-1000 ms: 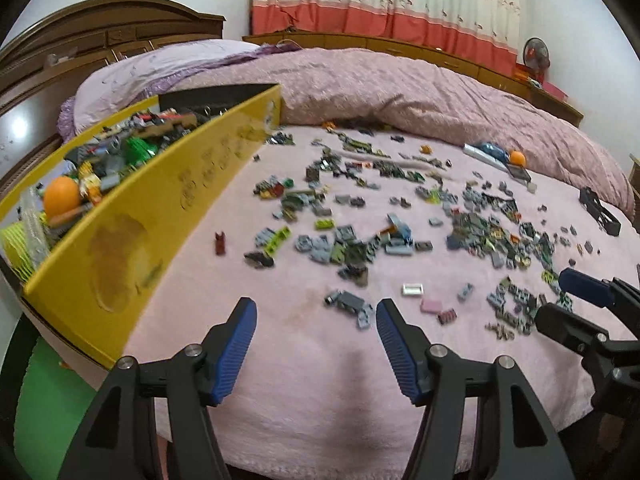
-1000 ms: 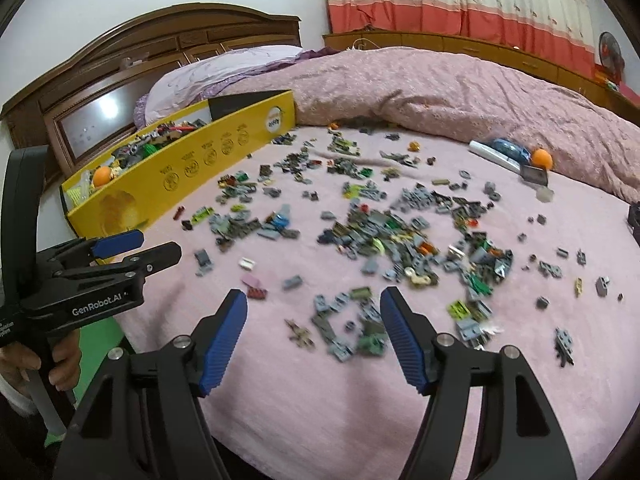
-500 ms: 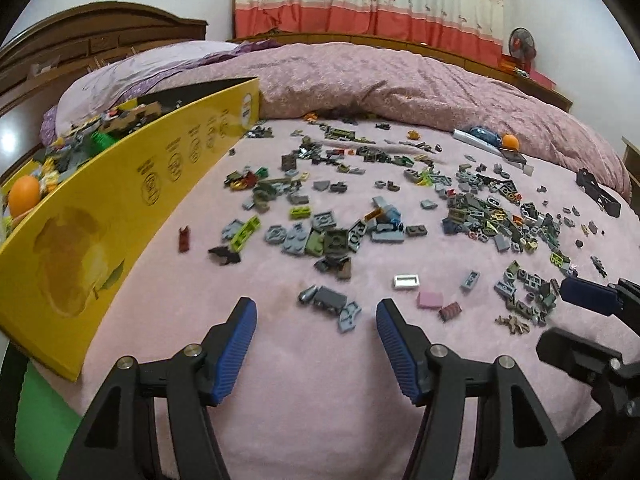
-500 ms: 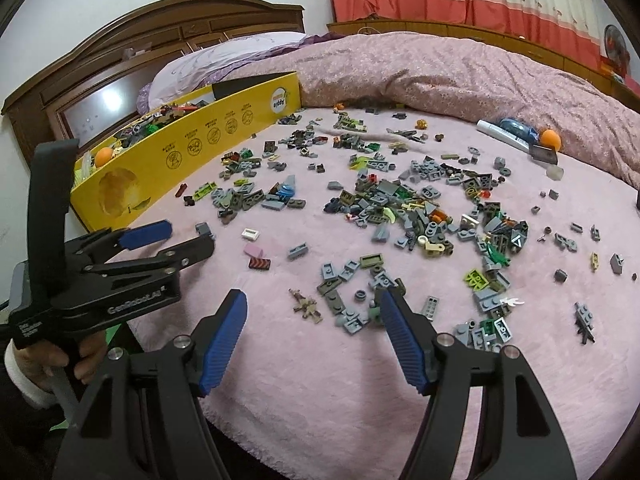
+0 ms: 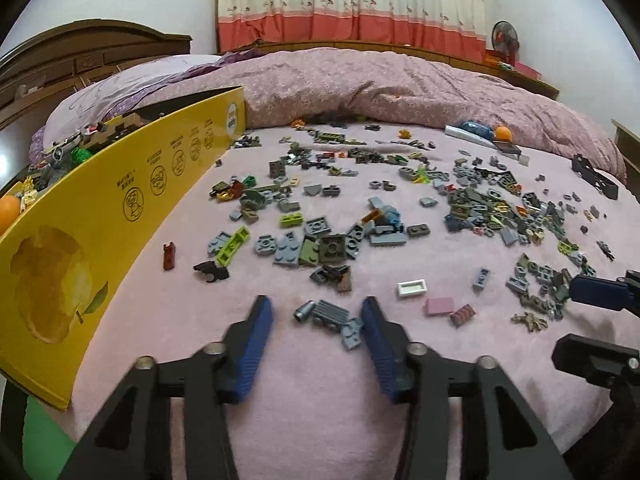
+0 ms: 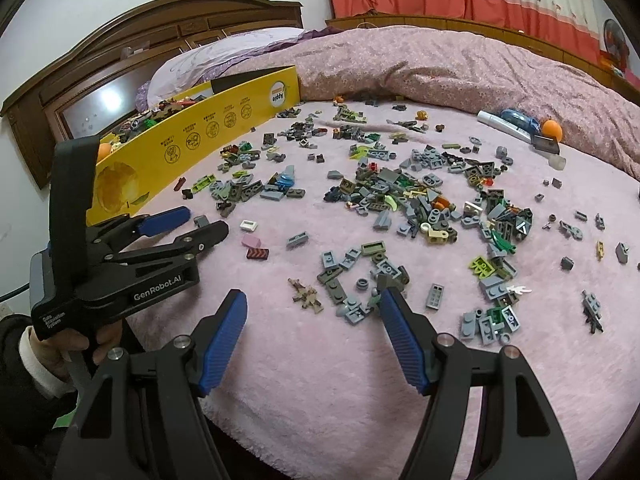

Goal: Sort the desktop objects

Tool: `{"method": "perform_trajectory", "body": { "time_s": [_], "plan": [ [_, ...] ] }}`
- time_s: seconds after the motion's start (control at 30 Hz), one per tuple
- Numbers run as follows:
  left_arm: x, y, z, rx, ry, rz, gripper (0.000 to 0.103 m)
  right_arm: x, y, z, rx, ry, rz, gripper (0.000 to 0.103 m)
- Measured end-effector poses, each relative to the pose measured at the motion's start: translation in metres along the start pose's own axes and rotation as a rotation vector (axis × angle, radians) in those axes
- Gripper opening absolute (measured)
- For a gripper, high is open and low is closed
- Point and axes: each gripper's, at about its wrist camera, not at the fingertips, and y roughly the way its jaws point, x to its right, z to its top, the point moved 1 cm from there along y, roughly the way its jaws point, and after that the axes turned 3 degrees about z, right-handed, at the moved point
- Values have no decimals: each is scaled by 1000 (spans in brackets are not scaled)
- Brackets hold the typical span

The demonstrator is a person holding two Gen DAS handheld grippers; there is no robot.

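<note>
Both grippers hang over the near edge of the bed's pink blanket (image 5: 304, 400), where loose toy bricks lie scattered. The left gripper (image 5: 316, 308) has its jaws spread, the blue pads on either side of a small clump at that edge: a ribbed grey piece (image 5: 331, 312) with a short grey cylinder (image 5: 304, 311) just beside it. I cannot tell whether either pad touches the clump. Just to the right of it lie a white tile (image 5: 412, 288), a pink tile (image 5: 440, 305) and a dark striped tile (image 5: 463, 314), close together. The right gripper (image 6: 313, 300) is also spread wide, empty, over a tan figure-like piece (image 6: 306, 295) and some grey plates (image 6: 352, 308). The main heap of bricks (image 6: 420, 204) sits toward the middle of the bed. Along the left edge stands a yellow cardboard box (image 5: 132, 200), with more bricks and an orange ball (image 5: 8, 212) inside.
</note>
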Motion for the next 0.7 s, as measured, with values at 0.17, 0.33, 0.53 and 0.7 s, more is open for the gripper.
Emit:
{"method": "perform_trajectory", "body": {
  "time_s": [0.17,0.33,0.53,0.7],
  "plan": [
    [5,-2,-1,9,6,-5,30,0,1,0,-1,1,2,70],
    [0,-5,0,8,-22,-30,30,0,1,0,0,3,4,70],
    [-1,-9,-1,10,-37,-33,30,-1,1,0,0,1,3,71],
    [-3,-9,-1,10,-46,-32,30,-1,1,-1,3,2,9,70]
  ]
}}
